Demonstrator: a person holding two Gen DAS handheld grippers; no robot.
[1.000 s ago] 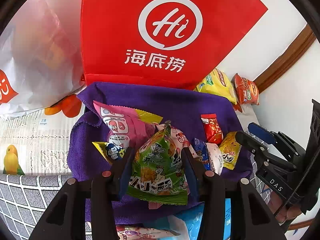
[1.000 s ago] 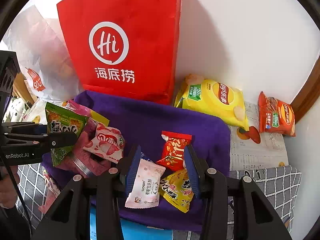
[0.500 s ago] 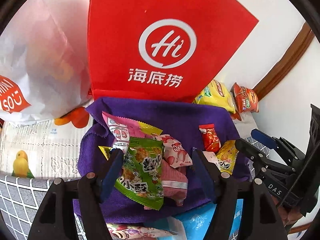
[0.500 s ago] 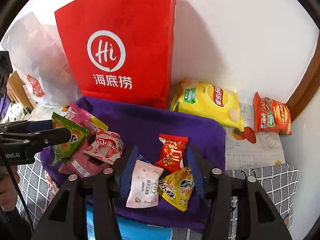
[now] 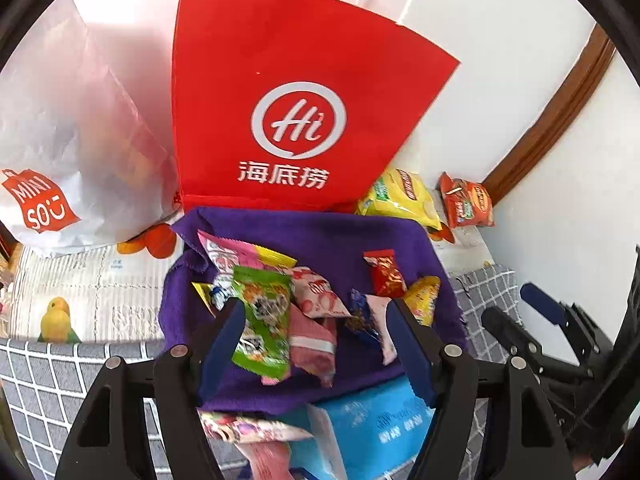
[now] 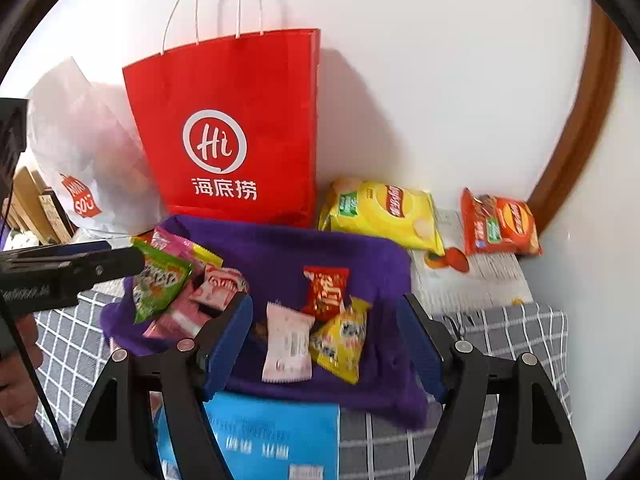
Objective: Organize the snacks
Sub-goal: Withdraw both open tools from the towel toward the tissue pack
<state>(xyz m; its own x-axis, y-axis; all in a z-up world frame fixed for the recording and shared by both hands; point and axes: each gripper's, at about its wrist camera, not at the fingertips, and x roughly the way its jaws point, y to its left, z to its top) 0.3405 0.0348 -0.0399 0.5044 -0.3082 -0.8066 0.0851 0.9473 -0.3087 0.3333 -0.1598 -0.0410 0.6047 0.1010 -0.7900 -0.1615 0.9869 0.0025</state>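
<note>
Looking down along both pairs of fingers, we list what we see, largest first.
Bags: we see a tall red paper carrier bag with white cord handles (image 6: 236, 132) standing against the wall, and a crumpled white plastic shopping bag (image 5: 76, 152) just beside it.
Cloth: we find a purple fleecy cloth (image 6: 320, 248) spread in front of the red bag; it carries most of the small snacks.
Chips: we note a yellow crisp bag (image 6: 384, 216) and a smaller orange crisp bag (image 6: 500, 224) lying off the cloth, by the wall.
Left gripper (image 5: 316, 328): we see its blue-padded jaws parted and pressing on nothing; a green snack packet (image 5: 264, 320) lies loose on the pile below, next to a pink-and-white strawberry packet (image 5: 320, 292).
Right gripper (image 6: 326, 332): we see its jaws opening, with a pale pink sachet (image 6: 286, 344) and a small yellow packet (image 6: 340, 340) lying on the cloth between them, neither one squeezed.
Red packet: we spot a small red sweet wrapper (image 6: 326, 288) just behind those two.
</note>
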